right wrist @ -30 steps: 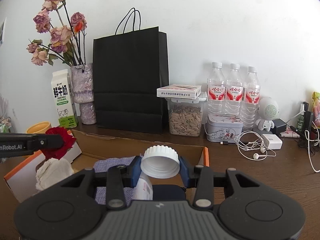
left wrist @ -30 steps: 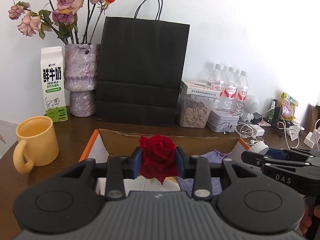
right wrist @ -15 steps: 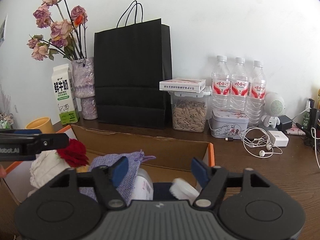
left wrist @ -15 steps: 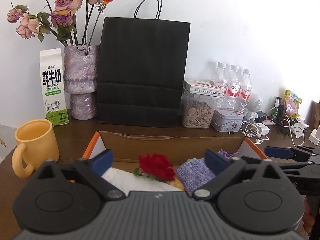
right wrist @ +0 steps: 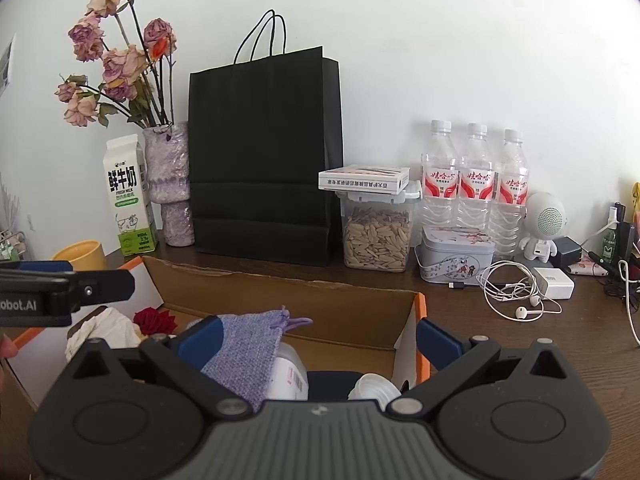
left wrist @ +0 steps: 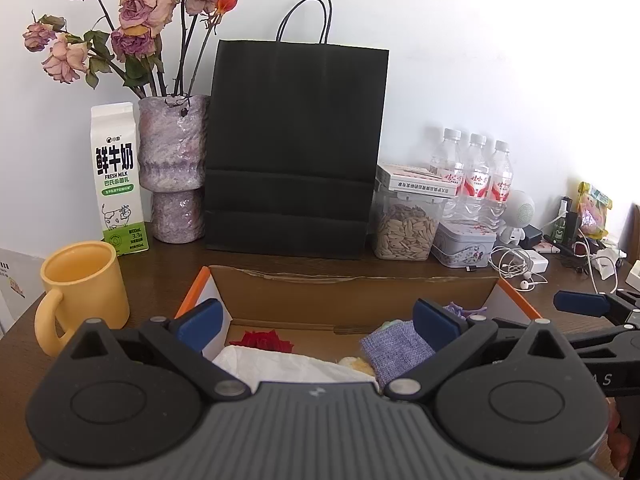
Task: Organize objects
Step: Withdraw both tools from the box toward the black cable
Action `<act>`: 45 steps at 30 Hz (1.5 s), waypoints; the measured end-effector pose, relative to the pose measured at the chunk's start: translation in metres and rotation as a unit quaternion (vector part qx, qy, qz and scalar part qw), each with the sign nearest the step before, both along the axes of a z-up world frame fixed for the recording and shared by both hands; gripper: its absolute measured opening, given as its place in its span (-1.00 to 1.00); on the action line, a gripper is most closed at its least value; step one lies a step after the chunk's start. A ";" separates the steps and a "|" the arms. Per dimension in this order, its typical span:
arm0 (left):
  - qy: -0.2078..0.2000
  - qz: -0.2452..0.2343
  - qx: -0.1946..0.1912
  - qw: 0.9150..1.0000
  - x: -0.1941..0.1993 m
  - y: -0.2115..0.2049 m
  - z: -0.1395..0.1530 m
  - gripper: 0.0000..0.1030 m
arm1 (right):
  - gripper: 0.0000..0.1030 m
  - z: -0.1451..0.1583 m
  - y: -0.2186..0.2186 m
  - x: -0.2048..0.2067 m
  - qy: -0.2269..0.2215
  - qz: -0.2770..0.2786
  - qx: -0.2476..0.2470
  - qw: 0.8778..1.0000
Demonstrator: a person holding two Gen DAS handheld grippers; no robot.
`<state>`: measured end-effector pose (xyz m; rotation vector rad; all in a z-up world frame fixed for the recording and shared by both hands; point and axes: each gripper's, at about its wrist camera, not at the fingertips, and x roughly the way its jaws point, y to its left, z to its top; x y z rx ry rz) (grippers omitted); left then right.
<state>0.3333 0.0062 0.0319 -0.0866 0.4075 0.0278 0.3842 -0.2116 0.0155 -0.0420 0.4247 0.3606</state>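
You hold two grippers over one cardboard box (left wrist: pixel 352 292) on the brown table (right wrist: pixel 560 344). Your left gripper (left wrist: pixel 318 322) stands wide, its jaws just opened, with nothing pinched between them. Below it, at about 6 o'clock in the left wrist view, one red rose (left wrist: pixel 266 339) lies inside the box against a white cloth (left wrist: pixel 288 366); only the bloom shows, so you cannot tell which way its stem runs.

Your right gripper (right wrist: pixel 318 338) is also spread wide, its jaws having just opened, and grips nothing. Under it one white bottle (right wrist: pixel 288 374) lies on its side in the box, its long axis running roughly from 9 o'clock to 3 o'clock in the right wrist view, its white cap (right wrist: pixel 374 386) at the 3 o'clock end. One purple knitted pouch (right wrist: pixel 248 344) lies over the bottle's other end, just beside the gripper's left finger.

Behind the box, at 12 o'clock, stands one black paper bag (left wrist: pixel 296 148). At 10 o'clock you have one yellow mug (left wrist: pixel 82 284), one milk carton (left wrist: pixel 118 176) and one vase (left wrist: pixel 174 168) of dried roses. At 2 o'clock stand three water bottles (right wrist: pixel 474 178), one jar of seeds (right wrist: pixel 376 236) and one tin (right wrist: pixel 456 256).
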 end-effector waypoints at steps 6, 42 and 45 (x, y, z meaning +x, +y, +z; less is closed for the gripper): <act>-0.009 0.005 0.000 1.000 -0.010 0.002 0.003 1.00 | 1.00 0.003 0.002 -0.010 -0.013 -0.001 -0.002 1.000; 0.039 0.053 0.002 0.998 -0.155 0.035 -0.022 1.00 | 1.00 -0.019 0.026 -0.162 0.010 0.038 -0.024 0.999; 0.049 0.055 0.010 0.997 -0.162 0.038 -0.029 1.00 | 1.00 -0.025 0.032 -0.170 0.020 0.051 -0.034 0.998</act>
